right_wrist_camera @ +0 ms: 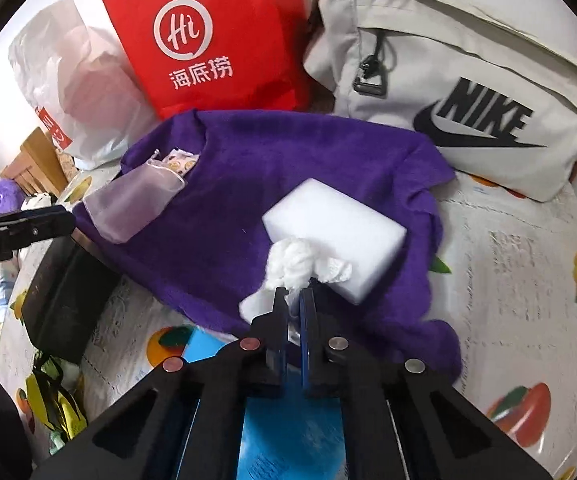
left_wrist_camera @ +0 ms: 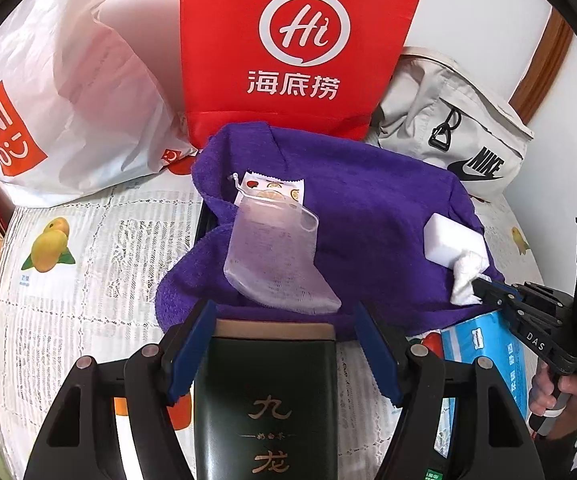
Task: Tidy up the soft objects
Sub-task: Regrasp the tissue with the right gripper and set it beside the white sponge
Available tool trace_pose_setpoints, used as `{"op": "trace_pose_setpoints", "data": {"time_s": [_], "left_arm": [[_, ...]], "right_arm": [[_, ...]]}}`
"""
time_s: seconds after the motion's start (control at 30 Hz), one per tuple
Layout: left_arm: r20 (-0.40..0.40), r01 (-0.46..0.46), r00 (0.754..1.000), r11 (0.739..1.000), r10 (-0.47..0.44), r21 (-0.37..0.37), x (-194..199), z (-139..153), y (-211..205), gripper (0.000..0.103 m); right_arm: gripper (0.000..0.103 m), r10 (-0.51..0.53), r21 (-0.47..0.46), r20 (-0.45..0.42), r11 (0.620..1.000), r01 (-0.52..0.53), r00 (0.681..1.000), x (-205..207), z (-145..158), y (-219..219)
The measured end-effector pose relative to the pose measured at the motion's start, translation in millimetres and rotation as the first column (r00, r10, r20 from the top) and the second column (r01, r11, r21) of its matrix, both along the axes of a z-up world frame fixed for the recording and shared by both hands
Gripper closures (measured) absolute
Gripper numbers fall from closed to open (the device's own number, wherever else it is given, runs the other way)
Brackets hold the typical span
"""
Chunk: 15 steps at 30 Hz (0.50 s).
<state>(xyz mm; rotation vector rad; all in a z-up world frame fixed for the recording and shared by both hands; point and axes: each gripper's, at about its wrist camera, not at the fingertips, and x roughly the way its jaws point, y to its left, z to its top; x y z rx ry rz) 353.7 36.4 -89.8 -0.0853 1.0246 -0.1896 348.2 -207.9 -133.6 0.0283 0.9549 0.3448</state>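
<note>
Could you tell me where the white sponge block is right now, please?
The white sponge block lies on the purple towel, toward its right side, below the grey Nike bag, touching the crumpled tissue pinched by the right gripper.

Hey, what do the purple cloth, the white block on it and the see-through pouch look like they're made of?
Purple cloth: likely terry or microfibre, matte, with a fuzzy looped pile. White block: probably foam sponge, matte, with crisp edges and no sheen. Pouch: sheer mesh or organza, since the purple shows through.
</note>
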Motion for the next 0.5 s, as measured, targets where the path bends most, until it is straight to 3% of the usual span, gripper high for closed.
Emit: {"op": "trace_pose_setpoints", "data": {"time_s": [0.1,0.27,0.3,0.37,0.5], "left_arm": [[-0.001,-0.007,1.000,1.000,0.007,0.000,2,-2,2,0.034],[0.001,-0.006,1.000,1.000,0.006,-0.006,0,0,4,0.034],[0.005,-0.007,1.000,1.000,0.007,-0.004,-1,1,4,0.034],[0.010,-0.008,1.000,1.000,0.008,-0.003,-3,4,6,0.034],[0.025,-0.012,1.000,1.000,0.012,0.000,-9,9,9,0.034]], "right_arm": [[0.099,0.021,-0.002,0.001,1.000,-0.021,1.000,8,1,10],[0.094,0.062,-0.074,-0.079,0.995,-0.067,0.995,22,-7,26],[0.090,0.066,-0.073,-0.092,0.995,-0.073,0.994,22,-7,25],[0.065,0.056,-0.067,-0.093,0.996,-0.062,0.994,16,-6,20],[0.049,0.023,-0.053,-0.064,0.998,-0.026,0.998,-1,5,2]]}}
